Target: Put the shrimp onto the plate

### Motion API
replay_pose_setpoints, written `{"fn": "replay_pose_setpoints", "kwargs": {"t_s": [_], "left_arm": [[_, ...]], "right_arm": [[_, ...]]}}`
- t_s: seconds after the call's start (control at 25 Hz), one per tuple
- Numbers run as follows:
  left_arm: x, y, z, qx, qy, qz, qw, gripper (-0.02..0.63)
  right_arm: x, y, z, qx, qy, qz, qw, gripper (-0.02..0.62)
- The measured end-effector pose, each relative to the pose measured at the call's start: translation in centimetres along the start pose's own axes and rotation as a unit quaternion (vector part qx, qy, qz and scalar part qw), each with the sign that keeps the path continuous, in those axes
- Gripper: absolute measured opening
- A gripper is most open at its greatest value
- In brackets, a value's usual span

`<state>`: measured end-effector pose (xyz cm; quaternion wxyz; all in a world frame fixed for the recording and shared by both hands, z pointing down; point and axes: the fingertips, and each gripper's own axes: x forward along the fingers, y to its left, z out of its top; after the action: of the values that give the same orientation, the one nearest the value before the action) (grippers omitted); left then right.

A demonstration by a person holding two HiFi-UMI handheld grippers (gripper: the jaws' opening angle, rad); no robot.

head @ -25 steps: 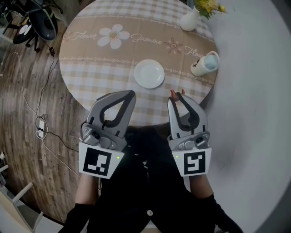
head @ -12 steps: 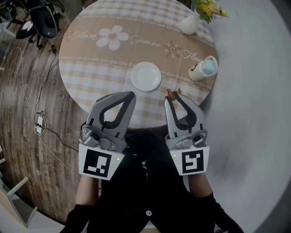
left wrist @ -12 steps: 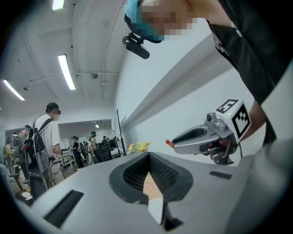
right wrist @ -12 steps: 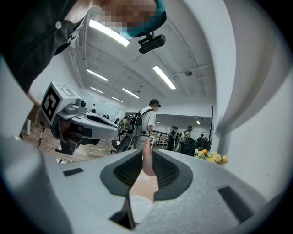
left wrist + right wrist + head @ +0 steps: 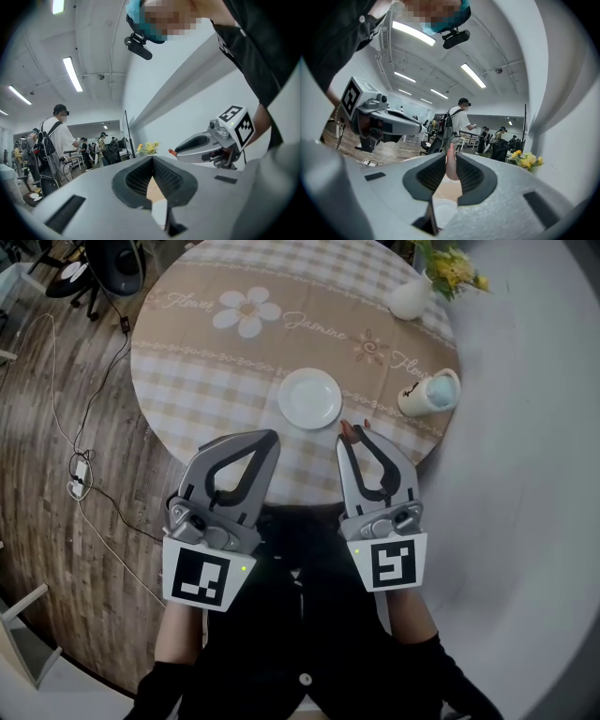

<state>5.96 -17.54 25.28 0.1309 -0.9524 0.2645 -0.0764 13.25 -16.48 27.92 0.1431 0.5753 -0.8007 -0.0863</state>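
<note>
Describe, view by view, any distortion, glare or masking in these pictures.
Head view: fisheye bulges the table and floorboards. Left gripper view: ceiling lights glare; a mosaic patch sits on top. Right gripper view: same wide-angle bending around the shrimp.

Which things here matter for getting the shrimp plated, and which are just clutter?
Job: shrimp, gripped in the right claw; white plate.
Clutter: mug; flower vase; left claw, shut and empty.

Grey left claw [image 5: 269, 435], right claw [image 5: 355, 434], marker cubes [image 5: 199, 579], black sleeves [image 5: 157, 692]
</note>
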Motion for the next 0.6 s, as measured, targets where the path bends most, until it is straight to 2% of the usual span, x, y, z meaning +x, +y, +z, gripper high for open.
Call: {"fn": "replay_pose_setpoints", "kwargs": {"t_s": [0.24, 0.6], "left_arm": [[-0.4, 0.9, -0.6, -0.003, 0.009, 0.015, 0.9998, 0.002], [-0.8, 1.6, -1.9, -0.012, 0.025, 0.034, 0.9990, 0.002]], "right_arm": [[1.8, 0.6, -2.8, -0.001, 0.028, 0.023, 0.999, 0.054], [4.5, 1.8, -8.4, 0.038, 0.084, 0.047, 0.995, 0.054]]}}
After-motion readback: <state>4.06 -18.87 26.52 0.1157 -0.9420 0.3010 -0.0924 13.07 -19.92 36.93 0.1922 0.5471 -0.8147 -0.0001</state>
